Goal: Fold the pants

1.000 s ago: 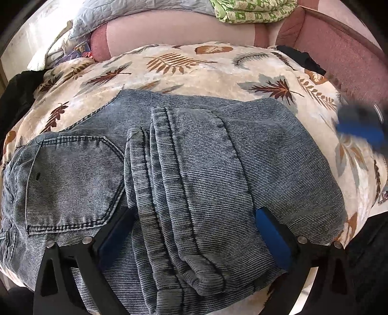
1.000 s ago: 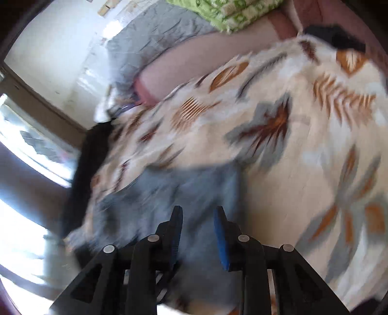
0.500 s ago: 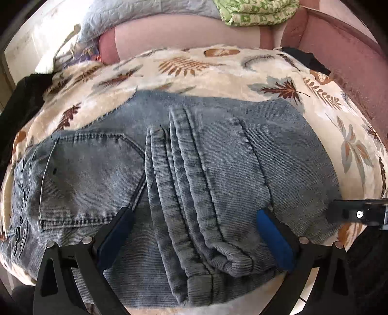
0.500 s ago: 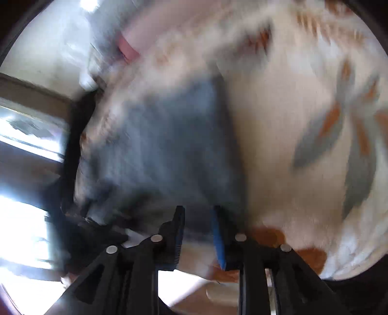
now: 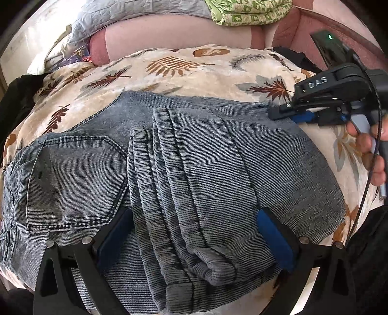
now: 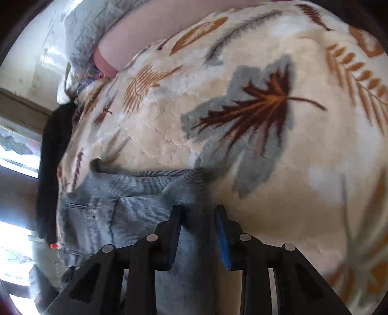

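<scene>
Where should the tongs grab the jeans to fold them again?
Probably the far right corner of the jeans, coming in low from the right. That edge lies free on the blanket, so it can be pinched. The right tongs are already there and closing. The thick cuffs look too bulky.

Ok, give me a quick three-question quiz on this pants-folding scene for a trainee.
1. True or false: the pants lie on a leaf-print blanket.
2. Is the left claw open or shut?
3. The folded bedding at the far side is: A red, B green, C black.
Key: 1 true; 2 open, straddling the folded legs; 3 B.
</scene>
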### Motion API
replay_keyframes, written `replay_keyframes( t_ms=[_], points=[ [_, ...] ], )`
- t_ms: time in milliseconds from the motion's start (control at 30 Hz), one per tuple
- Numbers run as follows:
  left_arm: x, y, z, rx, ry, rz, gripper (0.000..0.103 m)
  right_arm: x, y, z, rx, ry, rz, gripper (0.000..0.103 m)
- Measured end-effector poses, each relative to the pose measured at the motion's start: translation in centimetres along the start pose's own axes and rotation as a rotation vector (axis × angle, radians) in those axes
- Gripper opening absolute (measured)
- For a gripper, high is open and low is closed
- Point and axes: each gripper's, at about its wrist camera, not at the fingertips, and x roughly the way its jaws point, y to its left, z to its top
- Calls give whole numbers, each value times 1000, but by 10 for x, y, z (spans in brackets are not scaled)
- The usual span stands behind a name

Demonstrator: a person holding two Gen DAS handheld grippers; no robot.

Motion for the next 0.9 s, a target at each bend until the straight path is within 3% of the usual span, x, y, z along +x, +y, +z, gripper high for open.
replay_keyframes(
  t_ms=[133, 333, 433, 500, 533, 567, 600, 700, 733, 800, 867, 900],
  points=[
    [2, 0, 1, 3, -20, -2, 103, -1, -3, -5, 20, -36, -61, 22],
    [-4, -1, -3, 0, -27, -5, 103, -58, 7, -35, 40, -98, 57, 22],
    [-3, -1, -2, -4, -26, -6, 103, -53, 7, -63, 87, -16, 186, 22],
    [-3, -1, -2, -6, -26, -8, 103, -20, -8, -78, 115, 91, 131, 19],
    [-3, -1, -3, -4, -24, -7, 103, -19, -20, -83, 180, 59, 159, 8],
    [-4, -1, -2, -1, -25, -7, 103, -23, -23, -83, 211, 56, 175, 7],
    [-5, 0, -2, -2, -23, -12, 103, -36, -19, -84, 210, 29, 172, 12],
    [-10, 6, -1, -38, -19, -23, 103, -63, -2, -91, 142, -42, 176, 16],
    [-14, 8, 0, -55, -31, -29, 103, -63, -1, -96, 139, -40, 189, 21],
    [-15, 11, 1, -76, -38, -41, 103, -38, -7, -108, 129, 43, 112, 26],
    [-4, 9, -1, -65, 4, -33, 103, -43, -16, -113, 174, 9, 164, 24],
    [-5, 5, -2, -26, -12, -11, 103, -49, -14, -111, 182, 3, 168, 24]
  ],
)
